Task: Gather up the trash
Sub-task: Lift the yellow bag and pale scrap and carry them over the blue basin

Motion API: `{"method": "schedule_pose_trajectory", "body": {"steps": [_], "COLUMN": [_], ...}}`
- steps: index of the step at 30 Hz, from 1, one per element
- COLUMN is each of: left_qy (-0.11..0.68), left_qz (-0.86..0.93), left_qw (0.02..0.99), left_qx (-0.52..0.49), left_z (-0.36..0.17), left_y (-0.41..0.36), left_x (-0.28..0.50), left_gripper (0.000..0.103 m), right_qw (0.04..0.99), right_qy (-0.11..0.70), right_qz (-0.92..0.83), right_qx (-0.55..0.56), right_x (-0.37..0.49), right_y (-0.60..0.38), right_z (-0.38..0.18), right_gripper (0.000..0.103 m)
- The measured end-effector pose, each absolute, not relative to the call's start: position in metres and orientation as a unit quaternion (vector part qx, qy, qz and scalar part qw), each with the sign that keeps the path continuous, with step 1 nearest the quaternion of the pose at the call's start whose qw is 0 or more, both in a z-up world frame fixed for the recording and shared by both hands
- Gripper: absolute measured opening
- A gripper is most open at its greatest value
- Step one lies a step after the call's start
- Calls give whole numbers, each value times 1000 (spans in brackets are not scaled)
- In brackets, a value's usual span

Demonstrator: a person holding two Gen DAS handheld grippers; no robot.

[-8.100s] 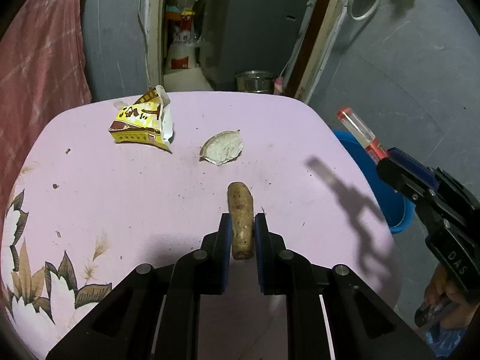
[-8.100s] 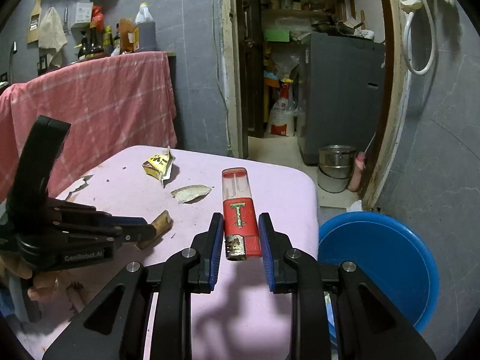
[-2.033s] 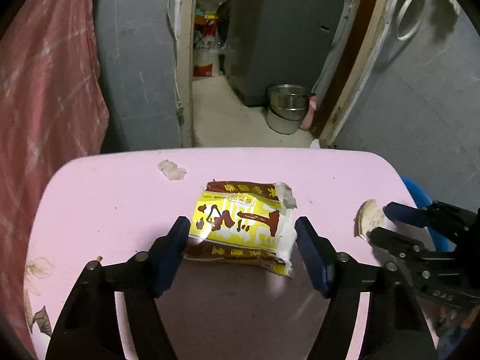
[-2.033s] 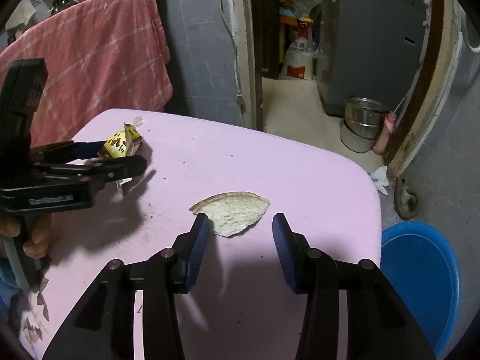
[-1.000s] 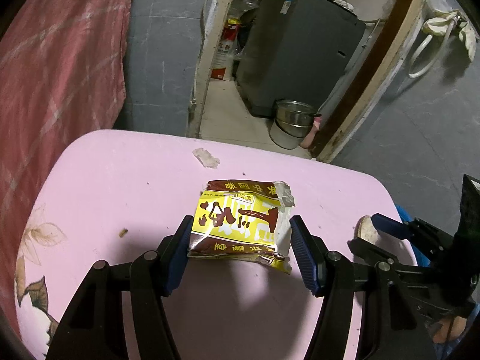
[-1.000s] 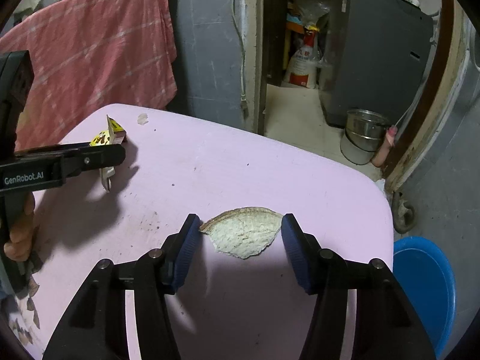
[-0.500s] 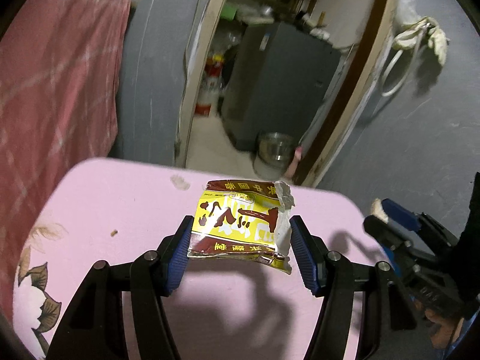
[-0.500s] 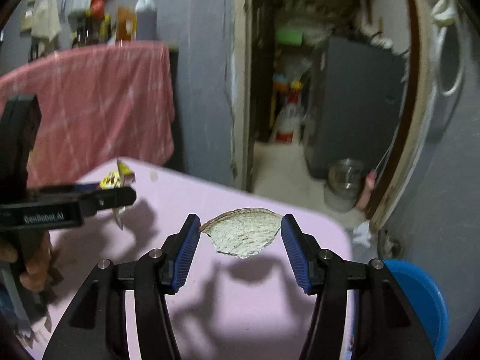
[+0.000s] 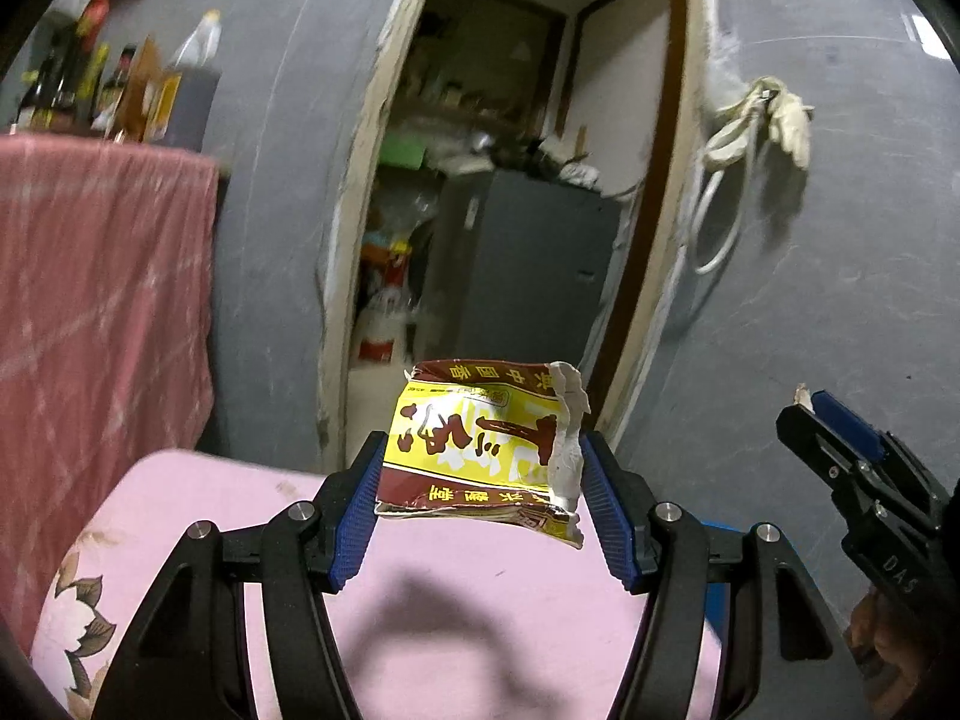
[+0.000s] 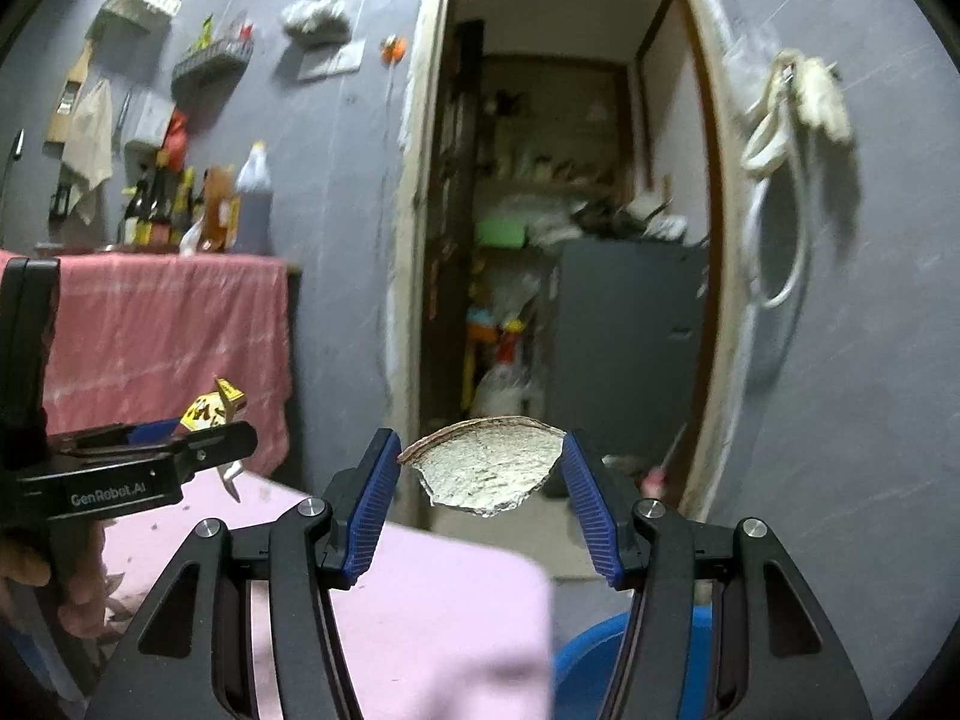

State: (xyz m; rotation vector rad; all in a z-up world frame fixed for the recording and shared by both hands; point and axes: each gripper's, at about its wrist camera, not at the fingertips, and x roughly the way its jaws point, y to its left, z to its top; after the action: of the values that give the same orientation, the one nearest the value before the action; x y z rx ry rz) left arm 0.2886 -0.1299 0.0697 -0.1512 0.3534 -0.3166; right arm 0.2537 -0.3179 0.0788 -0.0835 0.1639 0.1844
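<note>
Reading "GenRobot.AI" on left hand-held gripper (image 10: 180, 450), gripping wrapper (image 9: 480, 450).

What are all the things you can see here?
snack wrapper: one, yellow and brown, clamped in left gripper, off the table
peel piece: one, pale with brown rim, clamped in right gripper
table: one, pink with flower print, below both grippers
tub: one, blue, on the floor beside the table
cloth: one, pink, draped at left
bottles: several, on the ledge above the cloth
cabinet: one, grey, through the doorway
hose: one, white, hanging on the right wall
left gripper: black, blue pads
right gripper: black, blue pads
</note>
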Motion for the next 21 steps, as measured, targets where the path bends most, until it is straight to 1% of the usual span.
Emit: {"method": "schedule_pose_trajectory", "body": {"steps": [2,9,16,21], "left_qy": [162,142,145,161], "left_qz": [-163,-191,-218,-227], "left_qw": [971,970,964,959], "left_qx": [-70,-55,-46,-42], "left_z": [76,82,76,66], "left_y": [-139,-181,-227,-257], "left_x": [283,269,263,264], "left_gripper": [57,57,57,57], "right_qw": [994,998,998,997], "right_qy": [66,47,52,70], "right_qz": [75,34,-5,-23], "right_qx": [-43,-38,-33,-22], "right_x": [243,219,201,194], "right_y": [-328,-365,-403,-432], "right_z": [85,89,82,70], "right_gripper": [54,54,54,54]}}
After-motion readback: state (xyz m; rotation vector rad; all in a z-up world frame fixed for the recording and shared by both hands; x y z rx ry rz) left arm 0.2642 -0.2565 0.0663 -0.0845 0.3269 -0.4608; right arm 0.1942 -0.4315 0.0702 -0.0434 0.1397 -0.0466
